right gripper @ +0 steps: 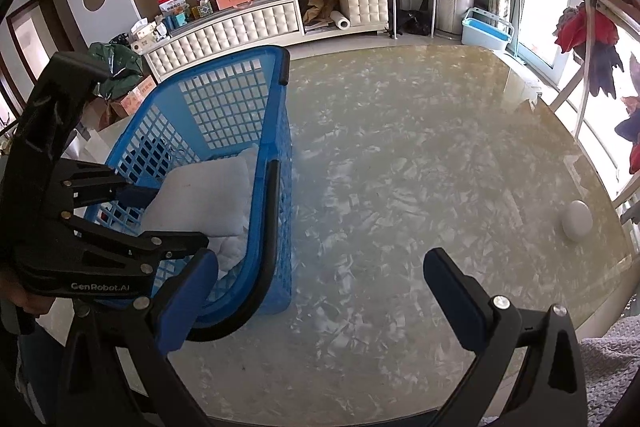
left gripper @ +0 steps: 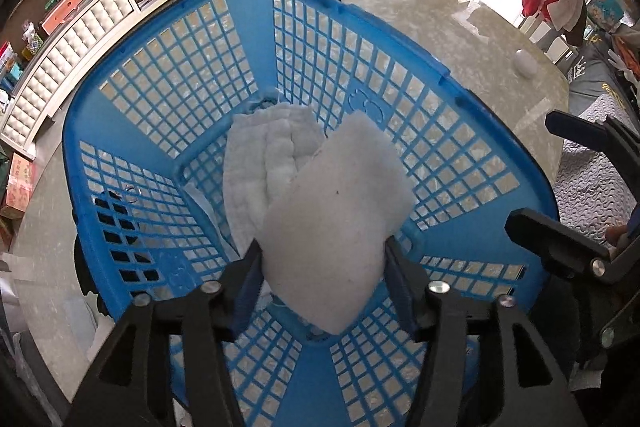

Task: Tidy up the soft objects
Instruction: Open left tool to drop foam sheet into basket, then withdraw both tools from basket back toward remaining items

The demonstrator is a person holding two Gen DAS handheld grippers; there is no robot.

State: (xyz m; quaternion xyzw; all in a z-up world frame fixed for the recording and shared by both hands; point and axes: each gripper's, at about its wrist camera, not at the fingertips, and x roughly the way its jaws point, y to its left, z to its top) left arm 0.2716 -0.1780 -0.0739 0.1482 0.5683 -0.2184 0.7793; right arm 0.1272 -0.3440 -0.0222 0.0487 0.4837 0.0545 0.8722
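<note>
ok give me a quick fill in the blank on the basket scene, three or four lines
1. The white pad sits between the fingers of the ____ gripper.
2. The basket on the table is ____ in colour.
3. The right gripper holds ____.
4. A small white ____-shaped object lies near the table's edge.

Missing words: left; blue; nothing; egg

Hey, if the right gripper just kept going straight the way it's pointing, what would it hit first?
Most likely the bare marble tabletop. The right gripper stands open and angled down at it, with nothing between its fingers. The blue basket lies off to one side and the small white object to the other, though depth is hard to judge.
</note>
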